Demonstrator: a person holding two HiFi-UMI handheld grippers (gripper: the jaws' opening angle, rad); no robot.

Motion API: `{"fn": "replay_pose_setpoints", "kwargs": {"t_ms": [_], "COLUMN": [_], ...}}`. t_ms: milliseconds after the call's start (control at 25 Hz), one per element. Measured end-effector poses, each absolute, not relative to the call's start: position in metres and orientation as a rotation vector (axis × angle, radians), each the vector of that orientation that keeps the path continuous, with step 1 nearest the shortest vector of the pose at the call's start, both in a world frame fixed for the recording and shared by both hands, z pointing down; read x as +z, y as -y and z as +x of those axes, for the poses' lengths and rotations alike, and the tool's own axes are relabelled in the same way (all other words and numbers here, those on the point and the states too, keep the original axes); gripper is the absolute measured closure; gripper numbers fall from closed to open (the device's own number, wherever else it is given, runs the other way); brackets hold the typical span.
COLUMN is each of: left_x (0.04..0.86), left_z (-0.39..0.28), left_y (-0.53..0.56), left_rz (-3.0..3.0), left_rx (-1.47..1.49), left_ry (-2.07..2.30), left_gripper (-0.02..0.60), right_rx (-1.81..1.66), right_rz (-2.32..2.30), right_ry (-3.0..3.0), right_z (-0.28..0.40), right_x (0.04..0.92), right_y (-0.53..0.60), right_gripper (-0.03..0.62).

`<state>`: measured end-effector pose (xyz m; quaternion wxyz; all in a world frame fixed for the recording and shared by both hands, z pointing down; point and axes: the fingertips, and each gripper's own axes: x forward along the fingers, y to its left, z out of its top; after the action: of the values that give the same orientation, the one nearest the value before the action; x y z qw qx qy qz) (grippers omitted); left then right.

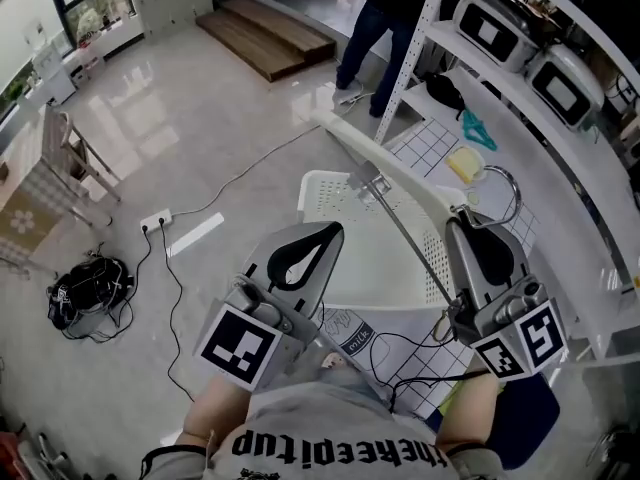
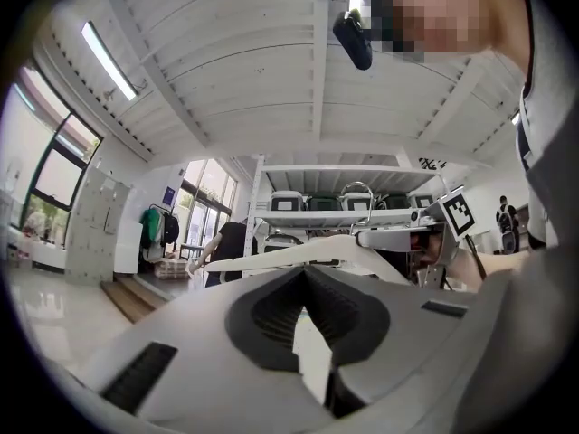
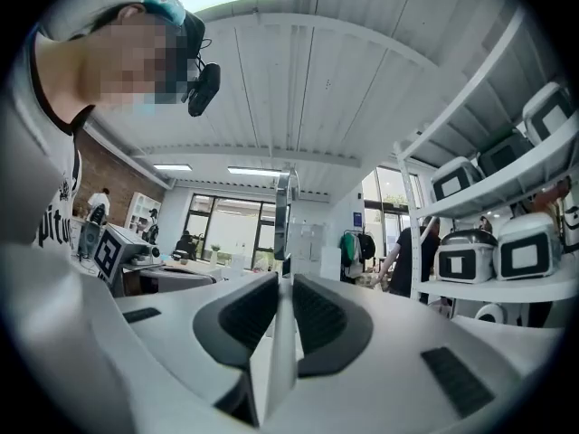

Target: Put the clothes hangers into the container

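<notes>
Right tongs are clamped on a white clothes hanger. In the right gripper view the pads press a thin white strip of its body, and the metal hook rises straight up beyond the tips. Left tongs are closed tip to tip on nothing; the left gripper view shows only a gap behind the meeting tips.

Key relation: the hanger is gripped near its hook end. Its long arm runs from the right tongs away and to the left, crossing above the white perforated container. A thin metal rod slants under it.

The container sits below the hanger, between the two tongs, ahead of the left tongs and to the left of the right ones. Whether the hanger touches its rim cannot be told.

Judgement: the right hand does the work, the left is only near. The hanger's long axis lies slantwise over the opening, so lowering it probably calls for turning that axis along the container's longer side before release. Risk: the far tip may catch on the rim.
</notes>
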<state>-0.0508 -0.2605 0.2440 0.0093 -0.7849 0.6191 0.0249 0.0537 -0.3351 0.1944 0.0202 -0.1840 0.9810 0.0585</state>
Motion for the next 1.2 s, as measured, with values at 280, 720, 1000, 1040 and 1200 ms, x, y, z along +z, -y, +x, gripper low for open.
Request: {"fn": "replay_pose_setpoints", "kwargs": {"t_ms": [280, 720, 1000, 1040, 1200], "left_x": [0.252, 0.262, 0.265, 0.266, 0.267], "left_z": [-0.052, -0.044, -0.042, -0.042, -0.043], "left_y": [0.259, 0.253, 0.247, 0.246, 0.242], "left_rz": [-2.374, -2.288, -2.241, -2.234, -2.210], "left_rx": [0.055, 0.024, 0.012, 0.010, 0.002], "left_ry": [-2.052, -2.169, -2.226, -2.234, -2.262], "left_gripper": [0.571, 0.571, 0.570, 0.571, 0.570], "right_rx": [0.150, 0.104, 0.125, 0.127, 0.108], "right_rz": [-0.431, -0.296, -0.240, -0.229, -0.197], "right_ry": [-3.070, -3.085, -3.107, -3.108, -3.105], "right_z": [0.045, 0.044, 0.039, 0.038, 0.033], "right_x": [0.206, 0.225, 0.232, 0.233, 0.235], "right_y": [0.345, 0.357, 0.360, 0.360, 0.361], "right_gripper": [0.516, 0.516, 0.516, 0.516, 0.516]}}
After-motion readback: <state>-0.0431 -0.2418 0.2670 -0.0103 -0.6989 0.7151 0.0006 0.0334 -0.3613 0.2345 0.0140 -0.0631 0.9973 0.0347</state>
